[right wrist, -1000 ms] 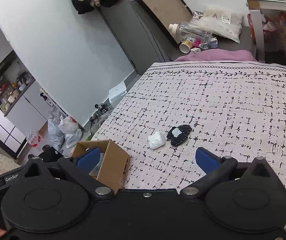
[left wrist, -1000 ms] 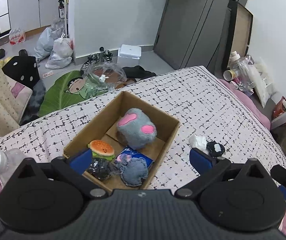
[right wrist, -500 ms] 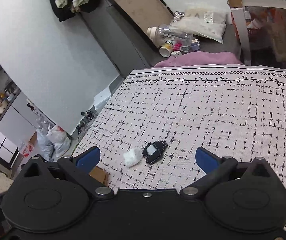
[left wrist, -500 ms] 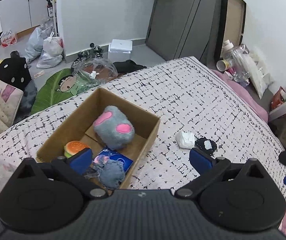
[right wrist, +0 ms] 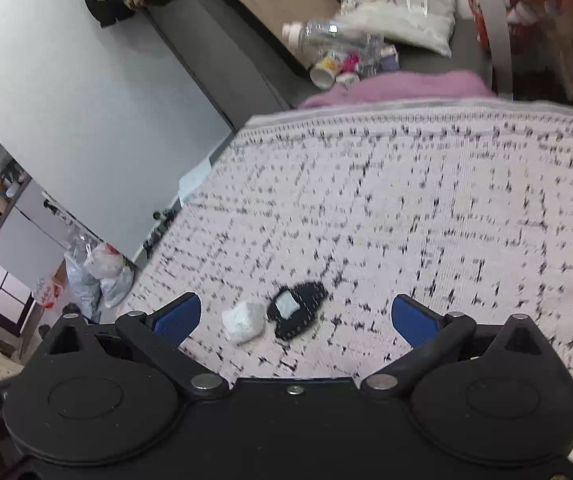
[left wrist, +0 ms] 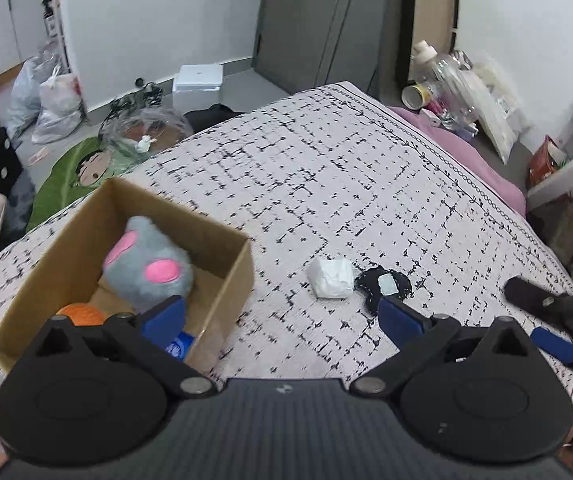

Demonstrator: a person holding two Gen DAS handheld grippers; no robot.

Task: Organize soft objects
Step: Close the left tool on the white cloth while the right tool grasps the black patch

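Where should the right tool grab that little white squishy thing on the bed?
Probably across its middle, coming straight down from above. The white lump lies low on the bedspread, and the black patch sits close at one side. So the open right tool should put one finger in that narrow gap and the other on the free side, toward the cardboard box.

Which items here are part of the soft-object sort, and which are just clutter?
Job:
cardboard box
grey plush in the box
orange toy in the box
white soft lump on the bedspread
black soft piece beside it
left gripper, open
right gripper, open

Lying about:
plastic bottle
white floor box
tied bags
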